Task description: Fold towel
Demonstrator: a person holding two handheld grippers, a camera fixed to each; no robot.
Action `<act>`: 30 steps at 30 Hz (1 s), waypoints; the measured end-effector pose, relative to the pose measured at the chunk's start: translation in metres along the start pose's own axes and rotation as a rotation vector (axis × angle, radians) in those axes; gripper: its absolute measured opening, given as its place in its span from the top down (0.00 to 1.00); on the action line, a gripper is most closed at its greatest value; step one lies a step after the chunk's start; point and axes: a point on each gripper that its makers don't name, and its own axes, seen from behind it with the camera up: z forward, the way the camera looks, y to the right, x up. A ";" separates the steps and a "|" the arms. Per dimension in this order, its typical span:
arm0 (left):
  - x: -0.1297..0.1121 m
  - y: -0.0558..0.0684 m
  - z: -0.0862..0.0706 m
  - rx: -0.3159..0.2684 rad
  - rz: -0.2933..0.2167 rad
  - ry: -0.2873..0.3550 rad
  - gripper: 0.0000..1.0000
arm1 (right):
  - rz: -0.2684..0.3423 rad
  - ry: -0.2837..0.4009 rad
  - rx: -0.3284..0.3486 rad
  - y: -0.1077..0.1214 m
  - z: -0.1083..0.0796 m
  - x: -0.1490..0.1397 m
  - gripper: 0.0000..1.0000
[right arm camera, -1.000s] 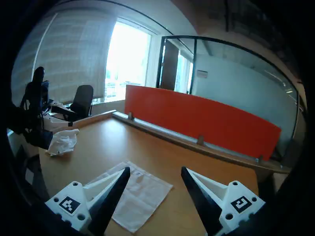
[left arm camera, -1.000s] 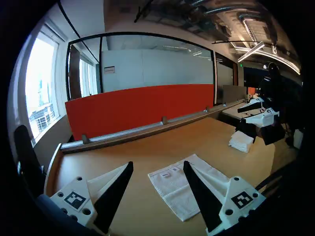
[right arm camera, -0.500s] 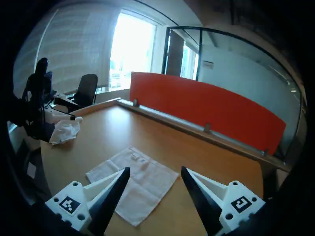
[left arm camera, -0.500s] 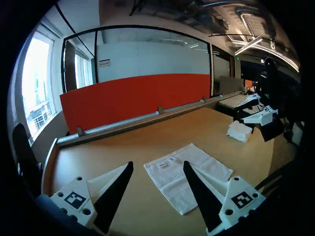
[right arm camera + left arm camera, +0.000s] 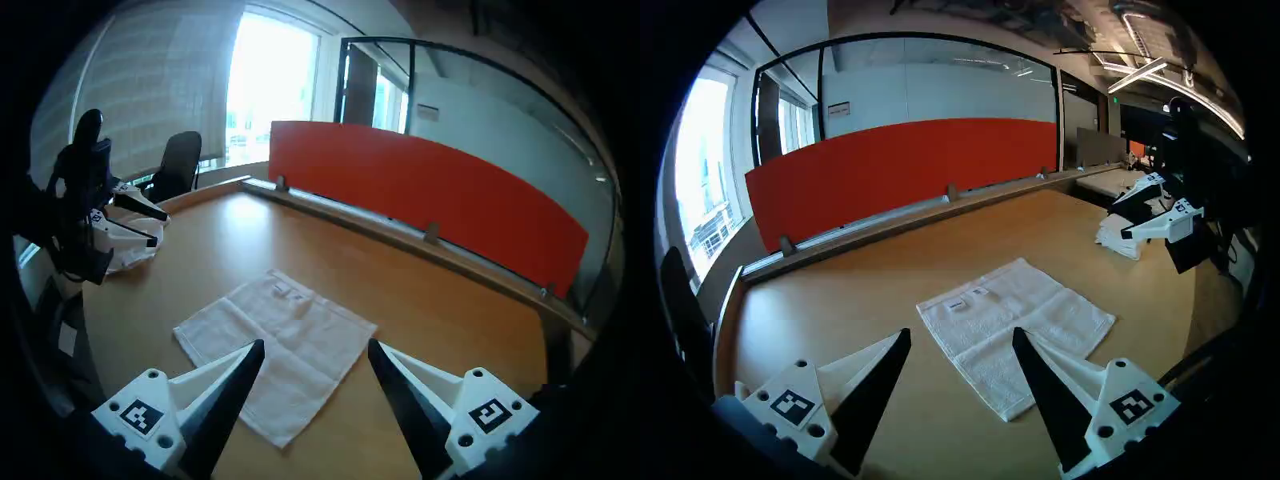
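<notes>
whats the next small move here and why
Probably lower the left gripper and right gripper to the near corners of the towel: it lies flat, unfolded on the table, and both hang open above it, holding nothing.

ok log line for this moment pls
stage: pre-grasp | towel: flat, unfolded on table | left tongs: open, empty, aimed at towel | right tongs: open, empty, aimed at towel
</notes>
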 end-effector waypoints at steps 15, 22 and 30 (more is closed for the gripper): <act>-0.054 0.025 0.029 -0.059 -0.006 -0.089 0.06 | 0.012 -0.066 0.032 -0.015 0.027 -0.049 0.00; -0.074 0.033 0.038 -0.079 0.007 -0.126 0.06 | 0.008 -0.105 0.044 -0.020 0.038 -0.071 0.00; -0.094 0.043 0.047 -0.107 0.020 -0.165 0.06 | -0.013 -0.153 0.062 -0.027 0.046 -0.098 0.00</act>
